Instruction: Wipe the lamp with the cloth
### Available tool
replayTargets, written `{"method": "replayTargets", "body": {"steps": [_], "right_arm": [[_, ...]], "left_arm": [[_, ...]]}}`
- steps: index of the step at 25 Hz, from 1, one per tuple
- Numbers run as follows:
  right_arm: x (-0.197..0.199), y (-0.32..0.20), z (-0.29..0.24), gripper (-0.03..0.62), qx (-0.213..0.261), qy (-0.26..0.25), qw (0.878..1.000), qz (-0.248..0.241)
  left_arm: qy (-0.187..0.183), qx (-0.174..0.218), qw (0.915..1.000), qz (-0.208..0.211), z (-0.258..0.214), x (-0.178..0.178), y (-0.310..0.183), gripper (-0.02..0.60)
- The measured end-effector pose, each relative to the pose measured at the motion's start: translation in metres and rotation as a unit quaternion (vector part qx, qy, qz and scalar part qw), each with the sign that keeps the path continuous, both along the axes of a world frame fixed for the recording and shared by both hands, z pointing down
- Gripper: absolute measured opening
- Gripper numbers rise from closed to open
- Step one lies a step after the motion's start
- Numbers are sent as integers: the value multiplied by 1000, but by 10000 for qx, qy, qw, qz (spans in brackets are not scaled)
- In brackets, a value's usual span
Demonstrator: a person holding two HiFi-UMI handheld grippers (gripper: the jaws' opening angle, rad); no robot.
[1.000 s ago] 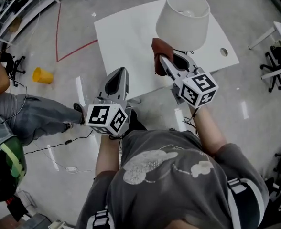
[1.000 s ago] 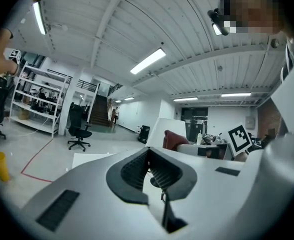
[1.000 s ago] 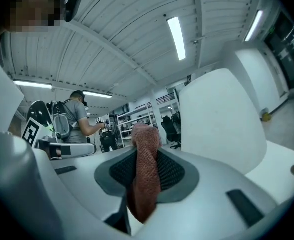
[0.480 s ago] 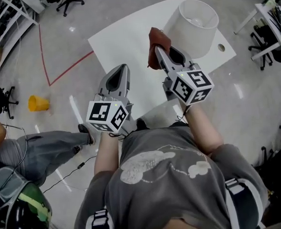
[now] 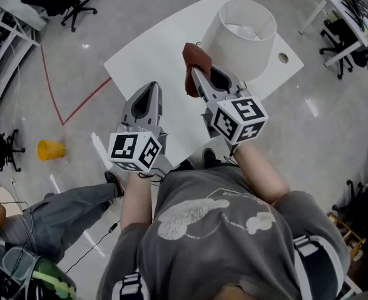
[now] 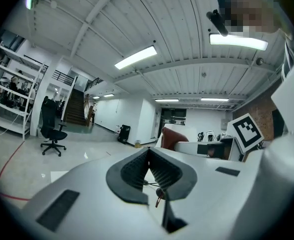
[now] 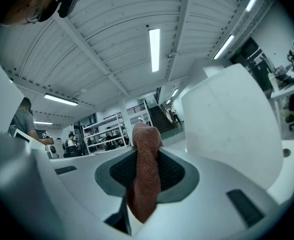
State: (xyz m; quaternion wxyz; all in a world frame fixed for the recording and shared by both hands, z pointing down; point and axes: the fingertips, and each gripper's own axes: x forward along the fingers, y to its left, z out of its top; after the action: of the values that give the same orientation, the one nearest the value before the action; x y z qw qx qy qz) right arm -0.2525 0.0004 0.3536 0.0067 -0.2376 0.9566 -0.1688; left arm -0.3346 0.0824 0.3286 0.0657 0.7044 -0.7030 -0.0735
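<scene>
One cloth near lamp, chair beyond table

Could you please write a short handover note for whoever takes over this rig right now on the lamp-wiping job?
Left gripper: shut and empty, held in the air by the near edge of the table.
Right gripper: shut on the cloth, which sticks out past the jaw tips.
Lamp: upright on the table, with its white shade just right of the cloth. The right gripper view shows a gap between them.
Done: the cloth is gripped and raised beside the shade.
Left: bring the cloth onto the shade and wipe. The pictures do not show whether any part has been wiped already.
</scene>
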Motion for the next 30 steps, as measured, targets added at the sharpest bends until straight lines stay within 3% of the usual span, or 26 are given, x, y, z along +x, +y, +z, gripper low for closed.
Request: {"method": "replayTargets", "body": {"steps": [6, 13, 20, 30], "right_arm": [[-17, -10, -6, 91, -84, -125, 9998, 98], [-29, -30, -19, 91, -102, -351, 9930, 1125], [-35, -60, -44, 91, -283, -857, 9695, 2279], [-33, -88, -70, 91, -484, -1536, 9314, 3264]], "left_arm": [[-115, 73, 9999, -46, -13, -13, -13, 8], [-210, 131, 9986, 477, -16, -37, -30, 8], [-279, 263, 9915, 1241, -26, -58, -51, 8], [-123, 334, 9831, 1795, -23, -80, -63, 8]]}}
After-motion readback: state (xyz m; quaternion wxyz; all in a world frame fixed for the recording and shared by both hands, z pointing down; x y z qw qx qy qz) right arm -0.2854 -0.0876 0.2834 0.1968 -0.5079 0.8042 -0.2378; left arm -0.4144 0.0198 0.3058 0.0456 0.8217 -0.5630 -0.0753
